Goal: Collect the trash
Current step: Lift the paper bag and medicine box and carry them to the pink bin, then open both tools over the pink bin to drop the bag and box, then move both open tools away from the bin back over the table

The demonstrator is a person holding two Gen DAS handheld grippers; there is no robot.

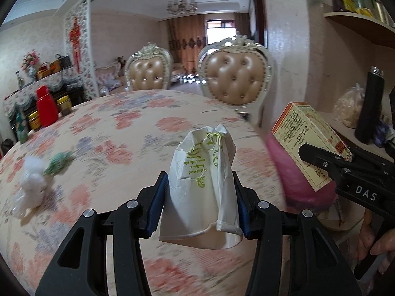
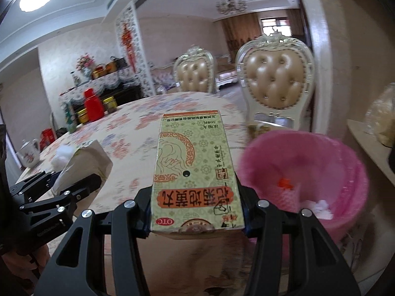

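Left wrist view: the left gripper (image 1: 201,202) is clamped on a crumpled white paper cup (image 1: 205,180) with green print, its blue pads pressing both sides, the cup's mouth toward the camera. The cup is held above the table (image 1: 118,128), which is covered in a floral cloth. On the cloth to the left lie a white cotton ball (image 1: 33,175) and a small green scrap (image 1: 58,164), close together. To the right, the right gripper (image 1: 325,162) holds a yellow medicine box (image 1: 308,138) over a pink bin (image 1: 298,180) standing beside the table's edge. A hand (image 1: 377,244) grips that tool's handle.

In the right wrist view, the right gripper (image 2: 197,209) is closed on the medicine box (image 2: 195,170), which sticks out forward between the fingers with its printed face up. The pink bin (image 2: 345,172) sits just to the right of the box, lined with a pink bag and holding a few white and orange bits. At the left, the left gripper (image 2: 74,185) carries the paper cup (image 2: 84,162) over the table (image 2: 138,128); the cotton ball (image 2: 63,155) lies behind it.
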